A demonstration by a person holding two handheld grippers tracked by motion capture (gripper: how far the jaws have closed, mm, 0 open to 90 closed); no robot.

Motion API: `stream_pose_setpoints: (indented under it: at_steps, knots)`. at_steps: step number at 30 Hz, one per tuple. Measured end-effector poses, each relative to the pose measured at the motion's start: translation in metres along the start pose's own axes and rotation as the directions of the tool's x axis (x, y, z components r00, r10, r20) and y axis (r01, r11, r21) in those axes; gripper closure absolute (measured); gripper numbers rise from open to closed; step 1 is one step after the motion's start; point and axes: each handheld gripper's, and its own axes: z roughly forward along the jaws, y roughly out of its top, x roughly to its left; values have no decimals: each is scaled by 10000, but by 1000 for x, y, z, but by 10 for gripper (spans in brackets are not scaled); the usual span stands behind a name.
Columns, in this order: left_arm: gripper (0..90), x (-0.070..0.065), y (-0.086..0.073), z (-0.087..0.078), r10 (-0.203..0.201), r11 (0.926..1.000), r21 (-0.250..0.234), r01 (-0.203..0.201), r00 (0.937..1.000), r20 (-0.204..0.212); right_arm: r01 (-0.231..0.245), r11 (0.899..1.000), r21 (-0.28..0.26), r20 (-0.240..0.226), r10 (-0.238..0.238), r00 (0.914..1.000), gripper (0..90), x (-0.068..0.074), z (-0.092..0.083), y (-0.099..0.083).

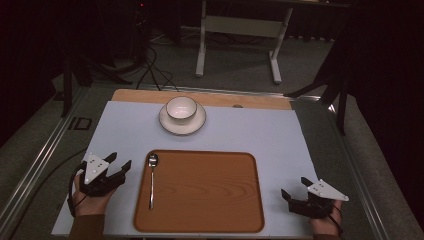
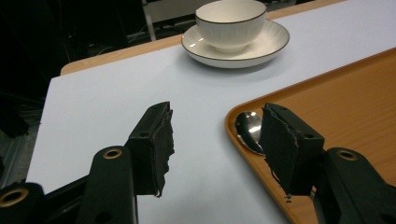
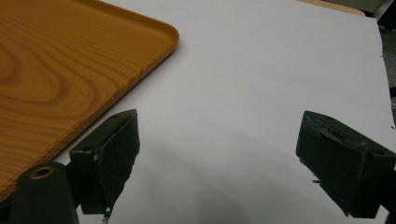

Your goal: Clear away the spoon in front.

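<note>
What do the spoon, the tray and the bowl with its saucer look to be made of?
Spoon: polished metal, likely steel; its bowl mirrors the light in the left gripper view.
Tray: wood-grain surface with a smooth moulded rim, so it could be laminate or printed plastic rather than solid wood.
Bowl and saucer: glazed white ceramic, probably; glossy, faintly ribbed bowl wall, thin dark rim lines.

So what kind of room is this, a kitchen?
Probably not a kitchen; more likely a lab or workshop. The table sits on grey carpet with loose cables on the floor and a bare workbench frame behind.
</note>
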Motion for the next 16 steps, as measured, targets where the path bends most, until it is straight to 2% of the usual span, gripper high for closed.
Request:
stream_pose_setpoints:
  at_steps: [10,11,16]
  knots:
    - [437,17,-10,12,-276,9988,380,293,9987,-429,-52,10000,60,33,51,10000,133,-1,0,-1]
    - [437,24,-13,15,-495,9977,442,521,9971,-587,-20,10000,84,19,19,10000,128,-2,1,-1]
    - [436,30,-15,20,-677,9957,578,718,9952,-700,-14,9999,100,18,14,10000,124,-2,1,-2]
